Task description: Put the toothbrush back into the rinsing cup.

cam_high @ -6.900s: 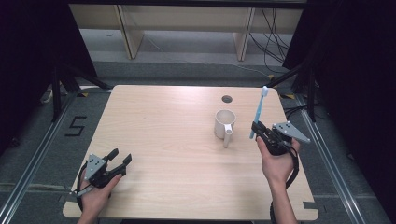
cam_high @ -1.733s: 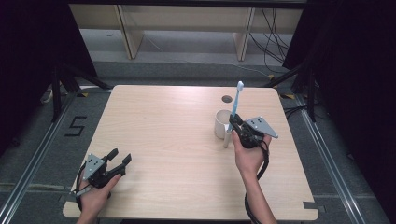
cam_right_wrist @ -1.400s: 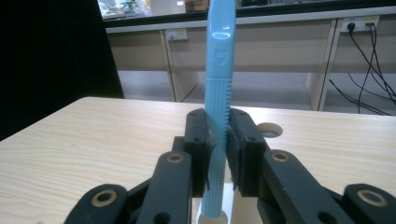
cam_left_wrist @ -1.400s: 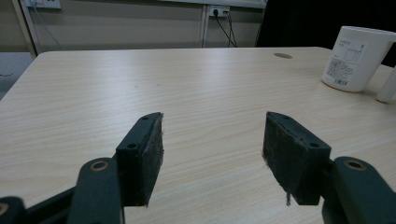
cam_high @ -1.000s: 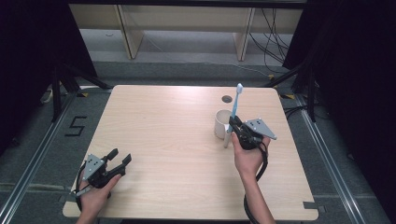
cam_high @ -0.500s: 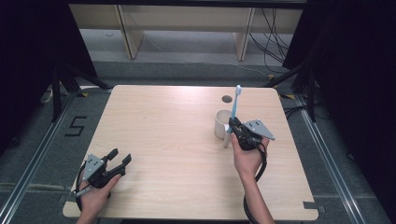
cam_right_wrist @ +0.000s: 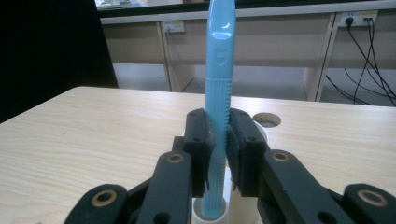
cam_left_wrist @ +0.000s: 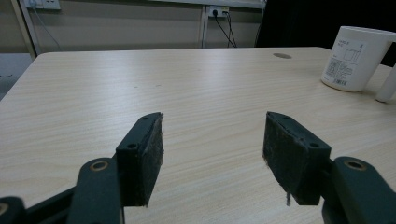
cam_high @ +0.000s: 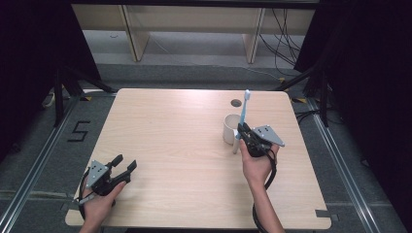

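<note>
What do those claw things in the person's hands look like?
Both grippers, the left gripper and the right gripper, are black, with two flat jaws lined with dark fuzzy pads. Round metal rivets join their parts. Each carries a grey three-cornered plate and trails a black cable. The forearms are bare.

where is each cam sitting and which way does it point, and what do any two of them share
High view: above the person's side, facing forward and down on the table; both forearms, left gripper, right gripper.
Left gripper view: low over the tabletop, along its own open jaws toward the mug.
Right gripper view: along jaws shut on the upright blue toothbrush, above the mug.
Shared: the mug appears in the high and left gripper views.
</note>
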Motion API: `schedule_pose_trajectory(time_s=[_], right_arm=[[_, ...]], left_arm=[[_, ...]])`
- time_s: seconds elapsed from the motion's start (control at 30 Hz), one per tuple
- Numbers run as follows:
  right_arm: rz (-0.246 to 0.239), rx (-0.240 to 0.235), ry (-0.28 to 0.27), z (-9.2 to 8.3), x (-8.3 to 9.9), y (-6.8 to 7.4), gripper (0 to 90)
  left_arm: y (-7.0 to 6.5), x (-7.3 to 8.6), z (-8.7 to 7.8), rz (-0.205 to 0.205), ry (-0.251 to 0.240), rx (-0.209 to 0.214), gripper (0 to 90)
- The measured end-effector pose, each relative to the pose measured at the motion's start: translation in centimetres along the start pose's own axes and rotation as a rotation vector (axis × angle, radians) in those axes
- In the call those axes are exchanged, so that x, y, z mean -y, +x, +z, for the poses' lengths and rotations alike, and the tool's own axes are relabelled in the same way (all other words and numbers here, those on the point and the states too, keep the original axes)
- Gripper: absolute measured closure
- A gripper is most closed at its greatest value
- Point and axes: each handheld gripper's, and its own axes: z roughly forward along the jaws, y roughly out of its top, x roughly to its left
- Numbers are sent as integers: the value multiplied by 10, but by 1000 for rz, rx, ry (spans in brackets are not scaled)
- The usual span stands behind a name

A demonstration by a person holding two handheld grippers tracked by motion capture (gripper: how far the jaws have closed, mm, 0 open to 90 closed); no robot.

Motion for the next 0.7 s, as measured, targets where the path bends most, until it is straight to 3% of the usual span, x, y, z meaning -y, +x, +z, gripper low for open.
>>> schedule_pose_trajectory(time_s=[0.07,0.1,0.13,0.27,0.33,0.37,0.47,0.5,0.57,0.7], right_arm=[[-8,7,-6,0,1,-1,792],[15,7,4,0,1,1,792],[-8,6,4,0,1,-1,792],[8,6,11,0,2,0,792],[-11,8,5,1,3,0,792],[16,15,10,0,4,2,792],[-32,14,1,1,4,-1,792],[-8,4,9,1,5,1,792],[-33,15,6,1,6,-1,791],[0,6,10,2,9,1,791]], left_arm=[[0,0,0,-1,0,0,377],[0,0,0,0,0,-1,377],[0,0,0,0,0,0,377],[0,0,0,-1,0,-1,377],[-1,0,0,-8,1,-3,377],[-1,0,0,-8,1,-3,377],[-1,0,0,-7,-1,-4,377],[0,0,0,-3,0,-3,377],[-1,0,0,-3,1,-3,378],[-1,0,0,-7,-1,-4,377]])
